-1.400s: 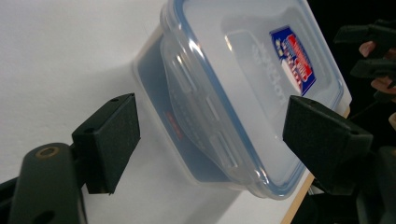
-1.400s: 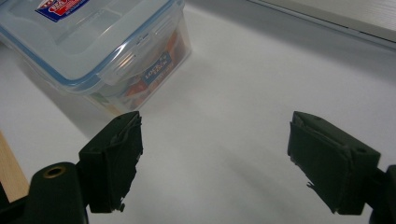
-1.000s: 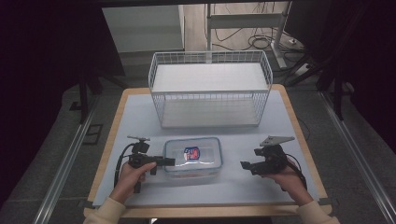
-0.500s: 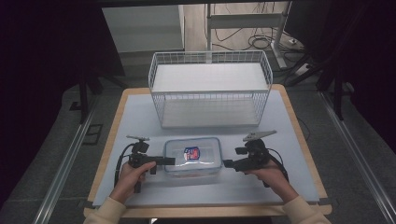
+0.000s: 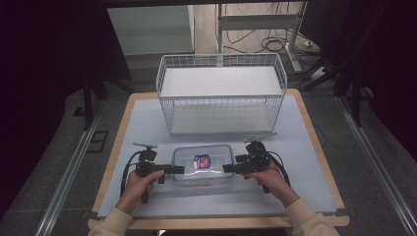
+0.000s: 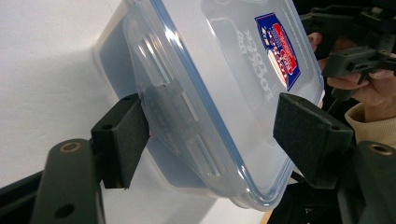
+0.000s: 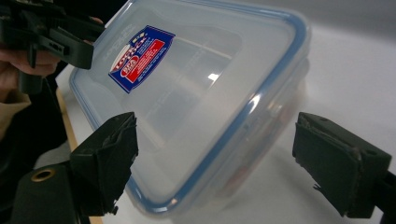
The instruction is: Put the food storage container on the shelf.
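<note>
The clear lidded container (image 5: 202, 164) lies on the tabletop (image 5: 305, 147) between both claws. The left claw (image 5: 178, 169) stands released astride its left end; the right claw (image 5: 227, 168), jaws just opening, straddles its right end. Beyond stands the wire basket (image 5: 221, 93).

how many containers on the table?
2. A clear lidded box at the near edge, between the left gripper and right gripper. A white wire basket behind it, toward the far edge.

Wire basket (image 5: 221, 101) behind the container (image 5: 202, 163); open mat (image 5: 305, 147) on both flanks.
</note>
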`<control>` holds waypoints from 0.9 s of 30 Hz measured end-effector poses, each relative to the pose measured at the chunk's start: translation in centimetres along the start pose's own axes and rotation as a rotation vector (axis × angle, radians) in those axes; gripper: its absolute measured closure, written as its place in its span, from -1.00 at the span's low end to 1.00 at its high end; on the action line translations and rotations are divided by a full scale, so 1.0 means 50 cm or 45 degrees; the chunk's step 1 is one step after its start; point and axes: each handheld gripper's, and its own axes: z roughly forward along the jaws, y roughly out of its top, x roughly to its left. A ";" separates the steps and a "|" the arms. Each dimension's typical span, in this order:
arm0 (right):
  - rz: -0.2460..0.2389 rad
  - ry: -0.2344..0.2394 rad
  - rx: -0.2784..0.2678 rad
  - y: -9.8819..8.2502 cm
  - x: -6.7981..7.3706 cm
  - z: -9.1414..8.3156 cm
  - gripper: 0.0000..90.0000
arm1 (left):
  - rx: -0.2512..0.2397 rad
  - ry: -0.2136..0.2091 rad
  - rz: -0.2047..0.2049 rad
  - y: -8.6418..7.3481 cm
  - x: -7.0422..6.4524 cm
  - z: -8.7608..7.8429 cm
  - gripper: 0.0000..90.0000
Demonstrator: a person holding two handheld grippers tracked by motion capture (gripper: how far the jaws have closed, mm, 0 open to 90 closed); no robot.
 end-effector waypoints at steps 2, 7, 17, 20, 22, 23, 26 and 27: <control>0.015 0.011 0.017 0.000 -0.003 0.008 -0.70 | 0.000 -0.001 0.000 0.000 0.000 0.000 -0.40; 0.048 0.044 0.046 -0.001 -0.006 0.021 -0.74 | -0.001 0.002 0.002 0.000 -0.001 0.000 -0.40; 0.194 0.124 0.117 -0.003 -0.017 0.027 -0.68 | -0.004 0.005 0.000 0.000 -0.001 0.001 -0.40; 0.211 0.135 0.112 -0.002 -0.021 0.017 -0.51 | -0.005 0.006 -0.001 0.000 -0.001 0.001 -0.40; 0.214 0.141 0.112 -0.001 -0.023 0.013 -0.45 | -0.006 0.006 -0.001 -0.001 -0.001 0.001 -0.40; 0.211 0.141 0.111 -0.001 -0.024 0.011 -0.43 | -0.006 0.006 -0.001 -0.001 -0.001 0.001 -0.40; 0.213 0.147 0.110 -0.001 -0.024 0.007 -0.37 | -0.009 0.006 -0.002 -0.001 -0.001 0.001 -0.40; 0.216 0.148 0.112 -0.001 -0.025 0.006 -0.36 | -0.010 0.007 -0.002 -0.001 -0.001 0.001 -0.40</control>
